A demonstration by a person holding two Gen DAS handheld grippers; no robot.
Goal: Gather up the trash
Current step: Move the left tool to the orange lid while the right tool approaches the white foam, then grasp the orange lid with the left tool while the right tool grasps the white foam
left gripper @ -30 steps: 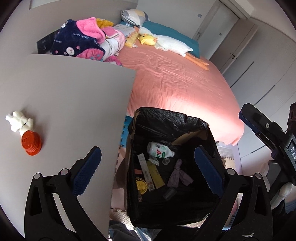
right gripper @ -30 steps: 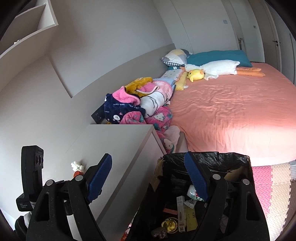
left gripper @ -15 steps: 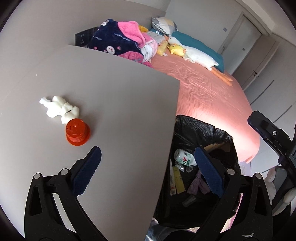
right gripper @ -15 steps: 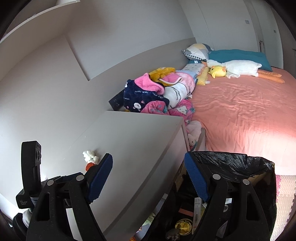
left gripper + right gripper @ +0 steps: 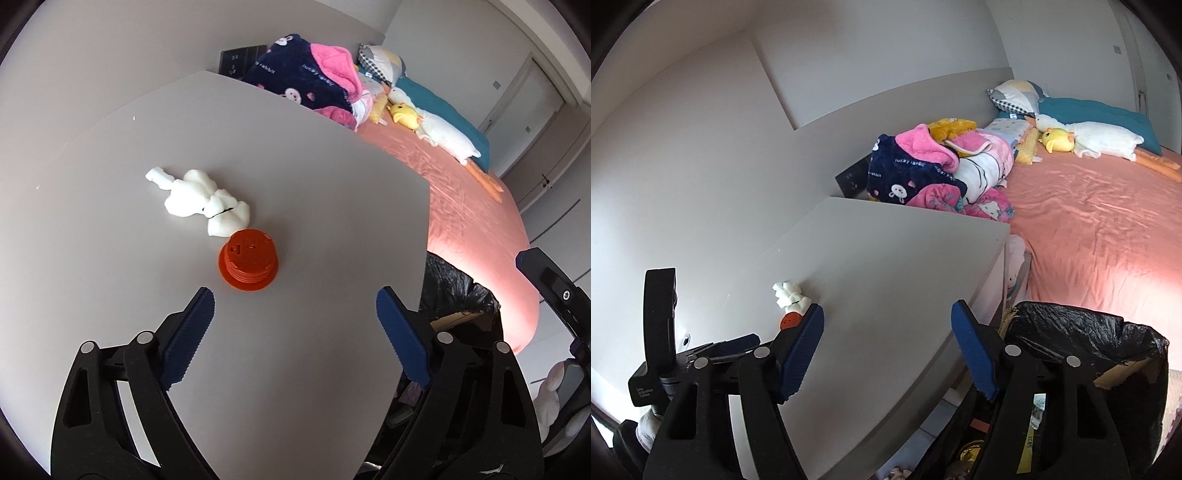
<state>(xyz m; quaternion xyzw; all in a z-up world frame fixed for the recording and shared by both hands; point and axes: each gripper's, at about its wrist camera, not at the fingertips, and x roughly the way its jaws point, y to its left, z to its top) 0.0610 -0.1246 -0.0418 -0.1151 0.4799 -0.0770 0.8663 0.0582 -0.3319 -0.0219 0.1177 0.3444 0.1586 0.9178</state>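
An orange plastic cap (image 5: 248, 264) stands on the grey nightstand top (image 5: 314, 206), touching a crumpled white tissue (image 5: 201, 201) behind it. My left gripper (image 5: 293, 334) hovers just short of the cap, its jaws closing with nothing between them. My right gripper (image 5: 886, 349) hangs over the nightstand's front edge, jaws also closing on nothing. In the right wrist view the tissue (image 5: 788, 293) and cap (image 5: 789, 320) peek out by the left finger. The black-lined trash bin (image 5: 1108, 343) stands beside the nightstand, holding several discarded items.
A pink bed (image 5: 1108, 229) lies right of the nightstand, with piled blankets (image 5: 923, 166), pillows and a plush duck (image 5: 1056, 139). A black switch panel (image 5: 851, 178) sits on the headboard wall. The left gripper's body (image 5: 659, 332) shows at the right wrist view's left.
Both grippers swung left from over the bin to over the nightstand. The cap and tissue now sit near the middle of the left wrist view. Both pairs of jaws have narrowed.
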